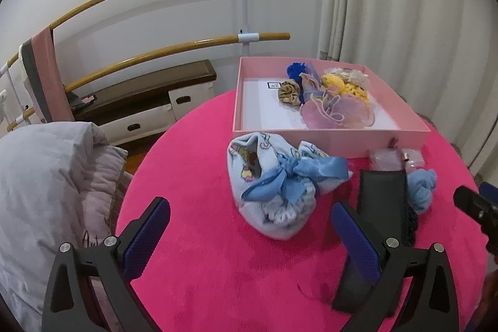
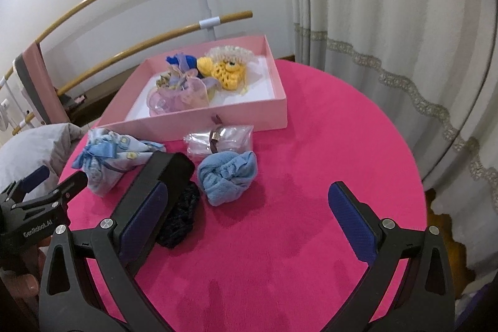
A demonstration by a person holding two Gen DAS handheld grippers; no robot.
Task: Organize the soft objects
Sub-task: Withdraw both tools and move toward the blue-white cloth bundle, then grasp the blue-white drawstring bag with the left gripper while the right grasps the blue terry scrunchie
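A pink box [image 1: 330, 139] [image 2: 199, 122] at the far side of the round pink table holds several soft items, among them a yellow crochet toy [image 2: 228, 72] and a pink organza bow [image 1: 337, 111]. In front of it lie a light blue drawstring pouch [image 1: 277, 182] [image 2: 109, 157], a blue knotted cloth [image 2: 228, 178] [image 1: 420, 185], a clear packet [image 2: 221, 140] and a black scrunchie [image 2: 180, 213]. My left gripper [image 1: 250, 235] is open, just short of the pouch. My right gripper [image 2: 249, 217] is open and empty, near the blue cloth and scrunchie.
A black block [image 1: 376, 207] [image 2: 162, 173] stands on the table between the pouch and the blue cloth. A grey cushion [image 1: 46, 176] lies left of the table. A ballet barre [image 1: 174, 49], a low cabinet and curtains [image 2: 389, 21] stand behind.
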